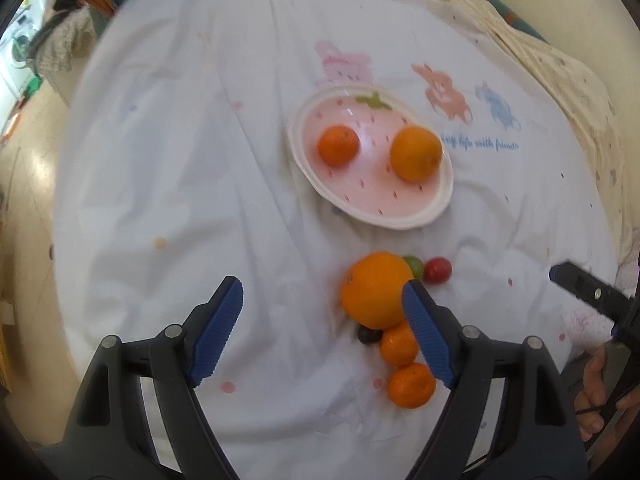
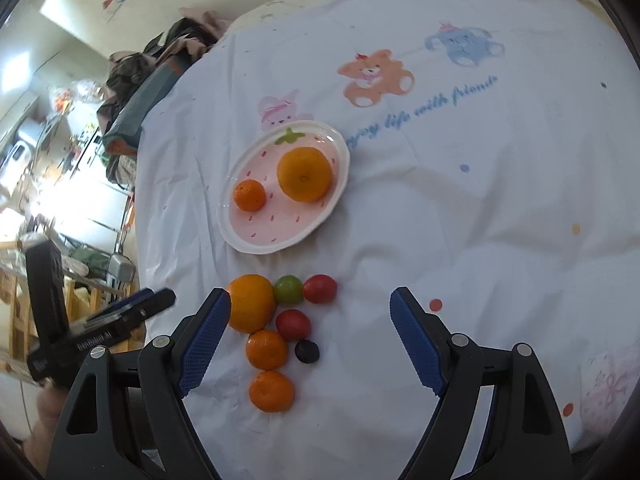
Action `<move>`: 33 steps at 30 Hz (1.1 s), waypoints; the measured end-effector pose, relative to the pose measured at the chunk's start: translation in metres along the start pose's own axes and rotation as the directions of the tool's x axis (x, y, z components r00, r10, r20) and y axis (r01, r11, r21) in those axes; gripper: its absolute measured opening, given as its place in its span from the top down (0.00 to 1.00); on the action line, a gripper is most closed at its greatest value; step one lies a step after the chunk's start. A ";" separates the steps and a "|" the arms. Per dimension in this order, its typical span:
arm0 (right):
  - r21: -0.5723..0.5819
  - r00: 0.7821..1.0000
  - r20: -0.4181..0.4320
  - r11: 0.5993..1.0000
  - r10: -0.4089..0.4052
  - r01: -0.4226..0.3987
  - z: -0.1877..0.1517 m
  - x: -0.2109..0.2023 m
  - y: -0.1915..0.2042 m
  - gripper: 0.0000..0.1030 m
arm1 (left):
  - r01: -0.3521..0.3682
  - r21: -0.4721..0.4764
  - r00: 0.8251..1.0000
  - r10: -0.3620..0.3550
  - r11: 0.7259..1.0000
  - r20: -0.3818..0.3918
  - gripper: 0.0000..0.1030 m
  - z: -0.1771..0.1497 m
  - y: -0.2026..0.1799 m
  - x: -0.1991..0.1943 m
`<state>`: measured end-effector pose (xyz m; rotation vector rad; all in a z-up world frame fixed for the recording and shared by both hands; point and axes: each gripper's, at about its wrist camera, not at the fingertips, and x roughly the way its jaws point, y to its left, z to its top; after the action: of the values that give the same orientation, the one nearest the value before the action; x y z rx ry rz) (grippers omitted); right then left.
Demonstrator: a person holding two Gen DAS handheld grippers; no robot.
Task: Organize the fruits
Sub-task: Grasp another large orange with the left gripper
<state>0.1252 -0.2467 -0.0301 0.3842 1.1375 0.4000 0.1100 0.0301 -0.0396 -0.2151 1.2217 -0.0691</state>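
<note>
With both tongs (image 1: 323,320) (image 2: 310,322) released (nothing held), the large orange (image 1: 374,290) should be straddled squarely before being squeezed.

Left tongs' finger (image 1: 428,332) partly hides the dark grape (image 1: 369,335).

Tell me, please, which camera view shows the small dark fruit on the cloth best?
The right wrist view shows the dark fruit best: it lies whole and unobstructed beside a small orange. In the left wrist view only part of it shows, tucked under the large orange and blurred.
</note>
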 end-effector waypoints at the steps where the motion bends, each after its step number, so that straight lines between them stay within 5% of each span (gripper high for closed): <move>1: 0.004 1.000 0.000 1.000 -0.006 0.006 0.000 0.000 -0.001 0.18 | 0.010 0.007 1.000 -0.010 1.000 -0.018 0.23 -0.001 -0.003 0.006; 9: 0.056 0.999 -0.005 0.998 -0.038 0.038 0.003 0.003 -0.017 0.18 | 0.038 0.108 0.991 -0.024 0.993 -0.128 0.23 -0.010 -0.042 0.061; 17: 0.080 1.000 -0.017 0.997 -0.021 0.022 0.005 0.003 -0.029 0.18 | 0.038 0.122 0.988 -0.018 0.992 -0.157 0.24 -0.006 -0.049 0.080; 26: 0.081 0.999 -0.034 0.997 0.008 -0.005 0.008 0.009 -0.025 0.18 | 0.054 0.092 0.986 -0.039 0.994 -0.163 0.44 -0.001 -0.041 0.089; 33: 0.071 0.999 -0.049 0.997 -0.011 0.014 0.007 0.014 -0.023 0.18 | 0.017 0.140 0.989 0.004 0.990 -0.148 0.46 -0.005 -0.048 0.082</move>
<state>0.1389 -0.2609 -0.0499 0.4318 1.2034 0.3601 0.1364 -0.0312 -0.1070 -0.0918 1.3586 -0.1796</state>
